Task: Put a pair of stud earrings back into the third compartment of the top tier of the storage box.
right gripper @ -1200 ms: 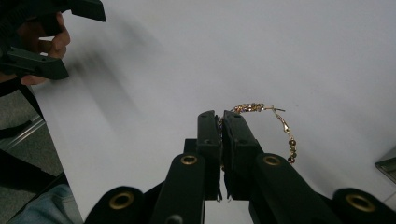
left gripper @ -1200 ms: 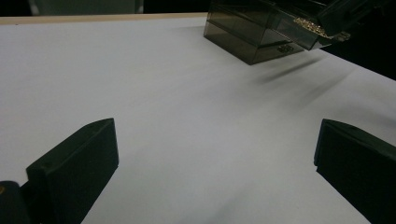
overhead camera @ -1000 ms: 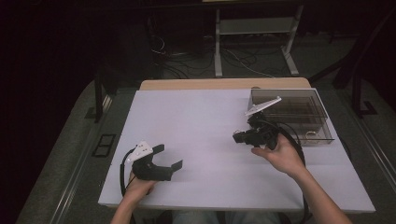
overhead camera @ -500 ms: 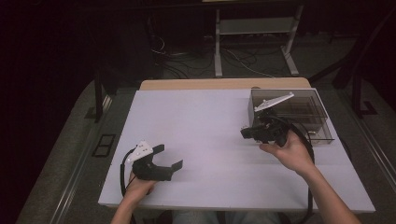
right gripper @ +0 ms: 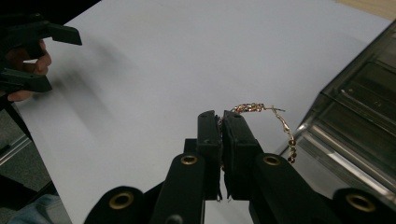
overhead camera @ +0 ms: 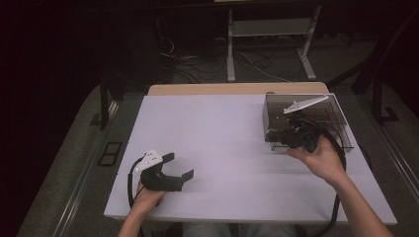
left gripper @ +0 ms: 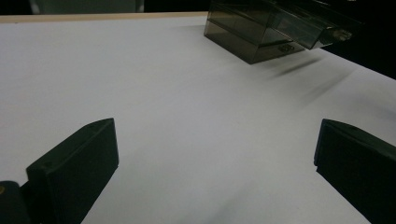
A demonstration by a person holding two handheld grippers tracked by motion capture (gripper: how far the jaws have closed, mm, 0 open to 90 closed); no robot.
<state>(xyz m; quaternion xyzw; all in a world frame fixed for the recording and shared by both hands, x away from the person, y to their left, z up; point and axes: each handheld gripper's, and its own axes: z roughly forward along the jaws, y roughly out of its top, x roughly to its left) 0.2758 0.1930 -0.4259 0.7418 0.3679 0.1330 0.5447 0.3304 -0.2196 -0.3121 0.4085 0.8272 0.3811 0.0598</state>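
Right gripper view: right hand-held gripper [right gripper: 220,122] clamped on gold chain [right gripper: 273,119], beside smoky box [right gripper: 359,107]; left hand-held gripper [left gripper: 215,154] open.

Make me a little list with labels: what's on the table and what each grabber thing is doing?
table: white table top
box: dark see-through box at the far right of the table
chain: thin gold chain, pinched at one end and dangling beside the box
right gripper: jaws shut on the chain, held at the box's near edge
left gripper: jaws wide open, nothing between them, low over the table's near left part
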